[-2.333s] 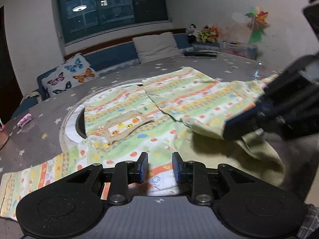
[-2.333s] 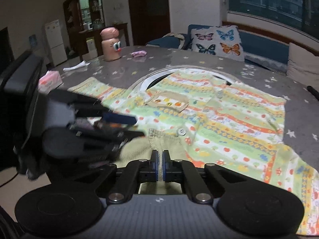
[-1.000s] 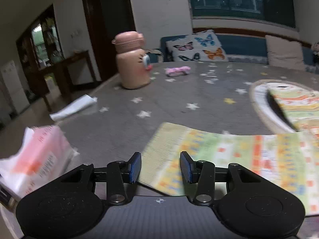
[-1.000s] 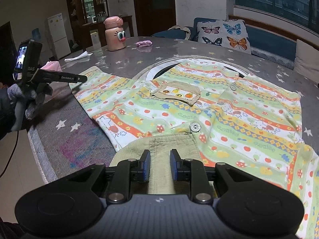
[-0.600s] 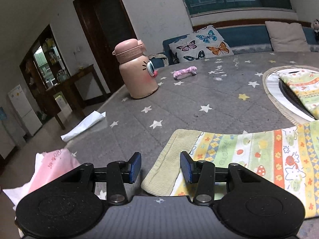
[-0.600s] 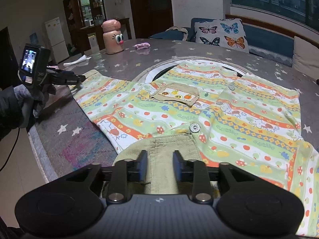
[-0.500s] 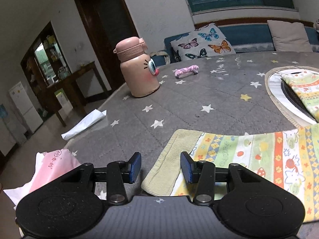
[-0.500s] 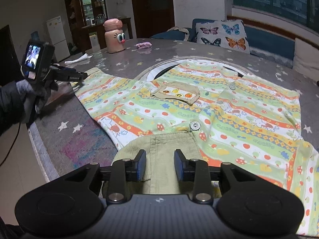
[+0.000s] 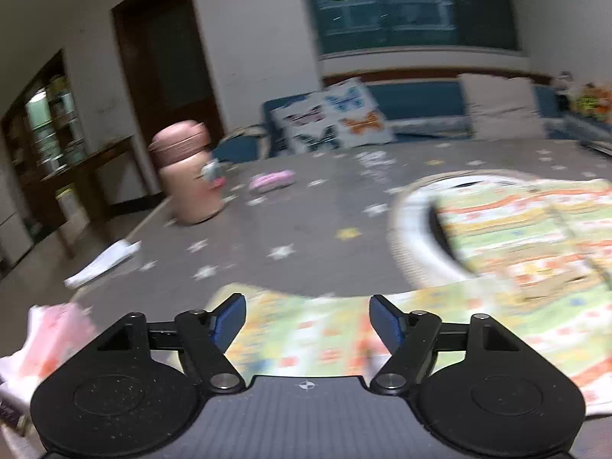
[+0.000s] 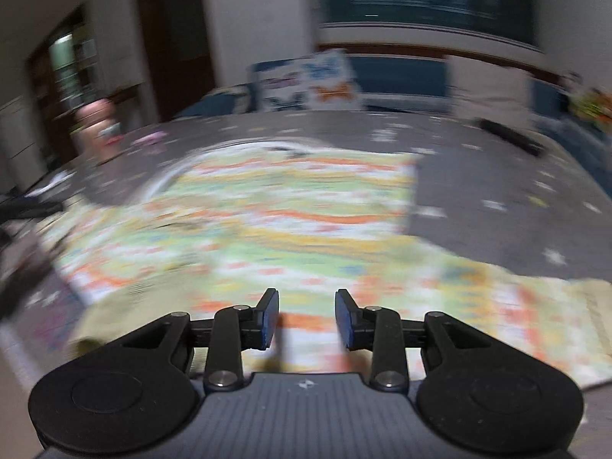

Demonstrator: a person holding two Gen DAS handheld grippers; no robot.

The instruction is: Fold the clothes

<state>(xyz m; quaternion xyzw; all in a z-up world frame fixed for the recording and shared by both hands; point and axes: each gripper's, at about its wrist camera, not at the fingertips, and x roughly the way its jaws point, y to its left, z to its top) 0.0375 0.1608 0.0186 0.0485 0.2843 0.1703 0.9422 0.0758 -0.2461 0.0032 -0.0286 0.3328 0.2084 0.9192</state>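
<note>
Both views are pretty blurry, so take the fine detail with a grain of salt. The table is big and grey with little stars all over it, and there's plenty of bare surface beyond my left tongs and off to the right of my right tongs. The table's near-left edge shows in the left view, with a white scrap of paper lying near it and a pink packet at the corner by my left tongs. A pink bottle stands upright further back on the left, well apart from the shirt, with a small pink thing just beside it. A white ring is set into the middle of the table.

The shirt lies spread flat across the table, partly over that ring. It's pale green with orange and yellow stripes and small prints. One sleeve stretches out towards my left tongs, the other sleeve runs off to the right in the right view, ending in a plain ribbed cuff.

Left tongs: jaws wide and opening, sleeve below and between the tips but nothing pinched. Right tongs: jaws partly apart over the shirt's near edge, not gripping the fabric either.
</note>
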